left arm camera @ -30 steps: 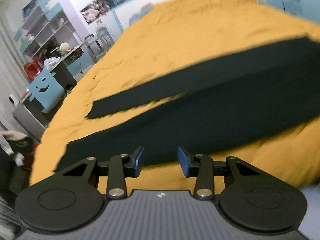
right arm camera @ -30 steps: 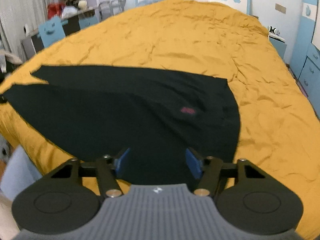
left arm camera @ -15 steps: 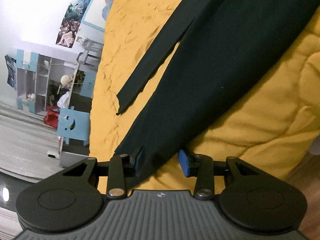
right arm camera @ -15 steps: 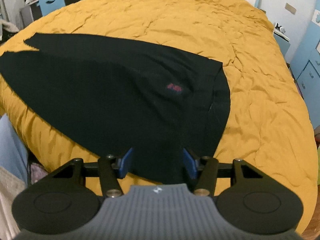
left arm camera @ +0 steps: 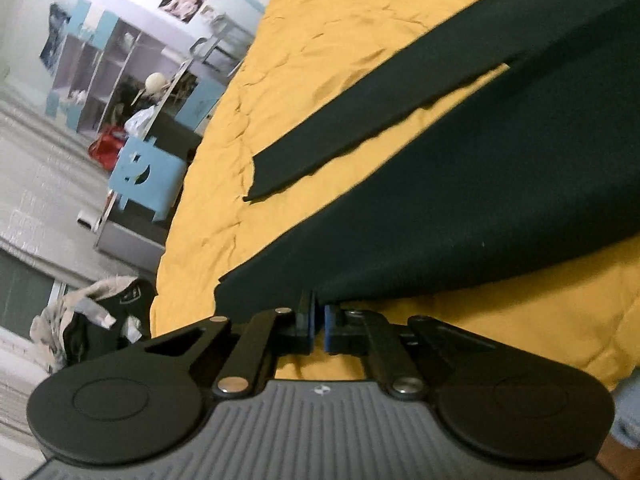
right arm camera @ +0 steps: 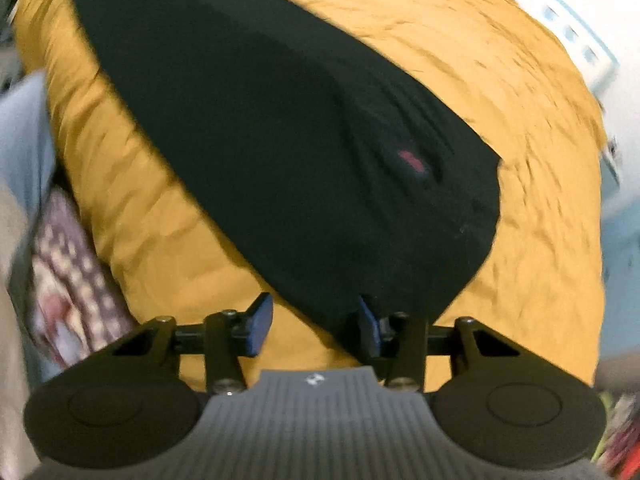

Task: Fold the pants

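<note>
Black pants (left arm camera: 460, 184) lie spread flat on a yellow bedspread (left arm camera: 320, 40), the two legs running toward the left. My left gripper (left arm camera: 319, 326) is shut on the near edge of the nearer leg, close to its cuff. In the right wrist view the waist end of the pants (right arm camera: 300, 152) with a small red label (right arm camera: 412, 160) fills the middle. My right gripper (right arm camera: 314, 326) is open, its right finger touching the near waist edge, with the fabric edge between the jaws.
The bed's near edge lies right under both grippers. A blue chair (left arm camera: 148, 176), a desk and shelves (left arm camera: 100, 80) stand left of the bed. A pile of clothes (left arm camera: 88, 320) lies at the lower left. Patterned fabric (right arm camera: 68, 280) hangs beside the bed.
My left gripper has gone from open to shut on the leg's edge. My right gripper has dropped closer to the waist edge, still open; its view has rotated and is blurred.
</note>
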Available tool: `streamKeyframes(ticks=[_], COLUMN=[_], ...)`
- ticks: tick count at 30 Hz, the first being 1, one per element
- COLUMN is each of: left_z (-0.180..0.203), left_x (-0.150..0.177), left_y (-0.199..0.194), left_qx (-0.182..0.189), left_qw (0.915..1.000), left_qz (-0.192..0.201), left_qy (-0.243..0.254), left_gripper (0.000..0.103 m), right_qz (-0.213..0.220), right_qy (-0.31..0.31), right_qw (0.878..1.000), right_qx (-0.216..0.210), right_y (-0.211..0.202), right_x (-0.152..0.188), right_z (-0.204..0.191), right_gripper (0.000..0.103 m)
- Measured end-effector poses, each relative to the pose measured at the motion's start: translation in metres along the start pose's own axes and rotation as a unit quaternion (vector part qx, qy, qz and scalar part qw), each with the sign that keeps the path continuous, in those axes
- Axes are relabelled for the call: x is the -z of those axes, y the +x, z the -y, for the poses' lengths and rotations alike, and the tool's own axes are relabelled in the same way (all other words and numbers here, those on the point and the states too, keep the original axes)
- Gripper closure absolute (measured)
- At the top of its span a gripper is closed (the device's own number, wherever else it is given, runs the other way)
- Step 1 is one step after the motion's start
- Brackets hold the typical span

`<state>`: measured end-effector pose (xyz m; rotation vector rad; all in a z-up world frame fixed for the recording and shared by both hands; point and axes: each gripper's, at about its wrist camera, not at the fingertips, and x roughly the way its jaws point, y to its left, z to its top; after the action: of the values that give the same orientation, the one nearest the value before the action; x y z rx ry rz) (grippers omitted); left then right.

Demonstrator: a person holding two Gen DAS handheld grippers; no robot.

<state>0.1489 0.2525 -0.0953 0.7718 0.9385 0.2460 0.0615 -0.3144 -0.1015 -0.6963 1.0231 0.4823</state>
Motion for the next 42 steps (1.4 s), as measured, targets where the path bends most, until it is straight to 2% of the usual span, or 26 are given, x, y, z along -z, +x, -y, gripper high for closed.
streamKeyframes(ticks=[3,5,9,15,21,26,31,36,42], left_z=[-0.007,-0.011,-0.021,-0.049,-0.072,-0.081,-0.067,-0.047,-0.020], left_x=[-0.005,-0.009,-0.023,-0.064,-0.116,-0.157,-0.189,-0.208,-0.224], left_y=[-0.004,-0.006,-0.012,-0.020,-0.013,0.009,0.046,0.084,0.117], left_qx=[-0.002,-0.002,-0.007,-0.010,-0.034,-0.047,-0.045,-0.043,-0.053], left_qw=[0.9996,0.9991,0.9976,0.9910,0.9871,0.9855,0.9882,0.9918,0.9954], left_qz=[-0.005,-0.008,-0.007,-0.004,0.002,-0.002,-0.024,-0.049,-0.064], left_qy=[-0.026,-0.041,-0.069,-0.134,-0.156,-0.163,-0.144,-0.110,-0.047], left_gripper=[0.100,0.100,0.100,0.100,0.100,0.100,0.100,0.100,0.100], right_qz=[-0.007,0.000,0.035,0.090,0.118,0.119,0.095,0.051,0.015], right_qy=[-0.059,-0.069,-0.059,-0.049,-0.032,-0.005,0.016,0.020,0.044], right_qw=[0.998,0.997,0.996,0.988,0.981,0.981,0.987,0.994,0.997], right_qx=[0.015,0.030,0.057,0.116,0.149,0.154,0.127,0.094,0.056], right_y=[0.010,0.010,-0.011,-0.051,-0.054,-0.021,0.037,0.105,0.157], right_x=[0.005,0.006,-0.003,-0.041,-0.090,-0.130,-0.165,-0.177,-0.180], right_z=[-0.010,-0.011,0.006,0.053,0.116,0.168,0.209,0.222,0.232], right_gripper=[0.078,0.103,0.103,0.103,0.103,0.103,0.103,0.103,0.103])
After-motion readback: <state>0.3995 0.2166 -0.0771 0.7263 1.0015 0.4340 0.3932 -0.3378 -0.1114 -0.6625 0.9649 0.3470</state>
